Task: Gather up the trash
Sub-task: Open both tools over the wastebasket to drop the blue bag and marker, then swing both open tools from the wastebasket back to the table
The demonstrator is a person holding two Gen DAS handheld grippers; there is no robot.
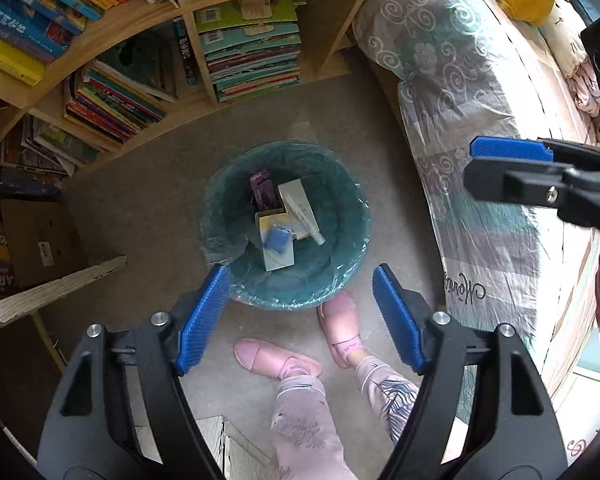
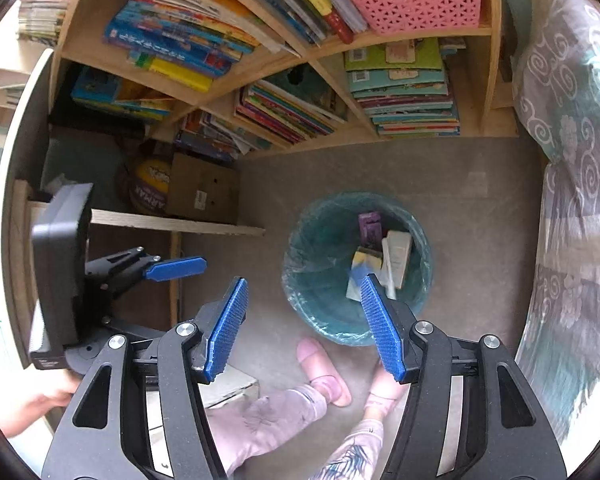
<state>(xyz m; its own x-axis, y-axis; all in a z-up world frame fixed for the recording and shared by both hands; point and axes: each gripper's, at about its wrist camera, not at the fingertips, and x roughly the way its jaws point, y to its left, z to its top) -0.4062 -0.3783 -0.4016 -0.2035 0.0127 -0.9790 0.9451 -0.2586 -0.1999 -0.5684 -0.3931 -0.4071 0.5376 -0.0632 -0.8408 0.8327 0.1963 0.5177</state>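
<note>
Flooring point(image 1: 148, 184) grey beside bookshelf point(image 1: 204, 60)

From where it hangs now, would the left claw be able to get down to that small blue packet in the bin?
Probably yes. The left claw hangs open above the bin, and the blue packet lies uncovered on top of the boxes, with nothing in between.

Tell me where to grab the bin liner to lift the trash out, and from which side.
Grip the clear liner's loose bunched fold hanging over the teal bin's rim, on the side toward the desk. Come from above and outside, one pad on each face of the fold. Elsewhere the film looks stretched tight against the rim.
</note>
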